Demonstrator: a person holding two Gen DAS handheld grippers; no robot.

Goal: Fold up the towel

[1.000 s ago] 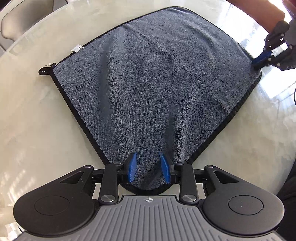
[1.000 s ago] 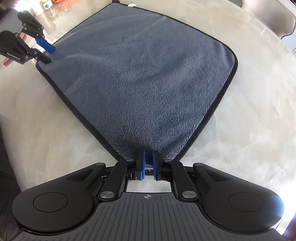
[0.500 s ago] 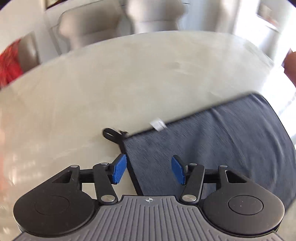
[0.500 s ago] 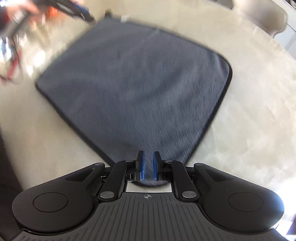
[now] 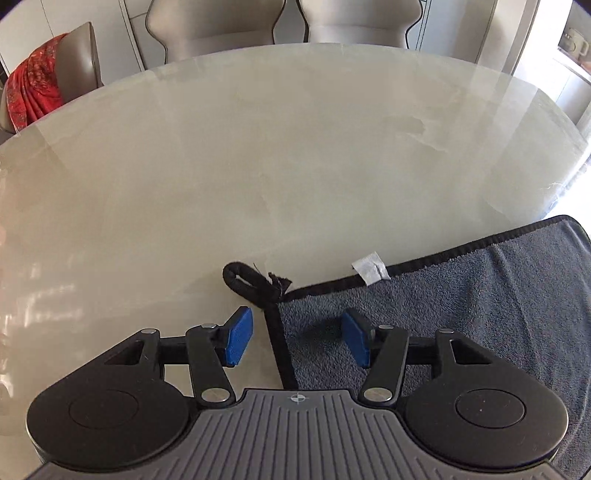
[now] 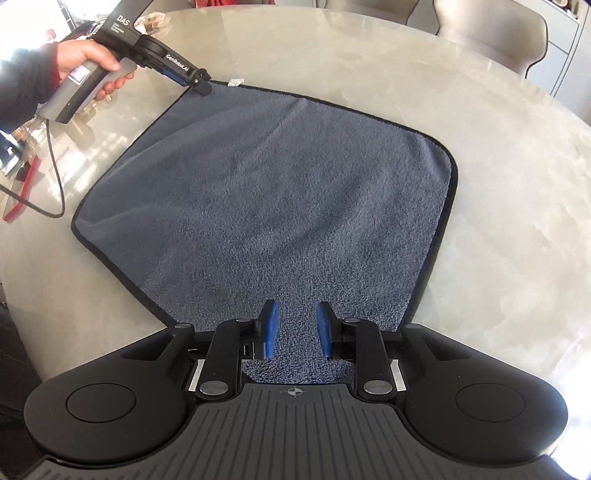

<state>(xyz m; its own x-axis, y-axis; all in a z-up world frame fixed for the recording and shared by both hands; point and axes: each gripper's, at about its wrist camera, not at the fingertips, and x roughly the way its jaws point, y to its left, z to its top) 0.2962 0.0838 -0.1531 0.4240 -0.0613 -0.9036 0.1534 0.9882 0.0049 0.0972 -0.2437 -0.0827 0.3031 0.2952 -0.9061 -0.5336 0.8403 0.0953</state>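
A grey-blue towel (image 6: 280, 192) with black trim lies spread flat on the pale stone table (image 5: 295, 147). In the left wrist view my left gripper (image 5: 298, 339) stands open over the towel's corner, where the hanging loop (image 5: 251, 282) and a white label (image 5: 369, 267) are. The black edge runs between its pads, which do not press on it. In the right wrist view that gripper (image 6: 202, 85) sits at the far corner, held by a hand (image 6: 88, 59). My right gripper (image 6: 297, 328) is over the near corner. Its jaws are opening, with the towel flat beneath them and not pinched.
Padded chairs (image 5: 218, 22) stand behind the table's far rim, one draped with a red cloth (image 5: 35, 88). A black cable (image 6: 55, 177) and a red object (image 6: 22, 192) lie at the table's left side in the right wrist view.
My left gripper let go of one towel corner, swung across to the loop corner and opened wider. My right gripper went from shut on its corner to open. The towel stayed flat.
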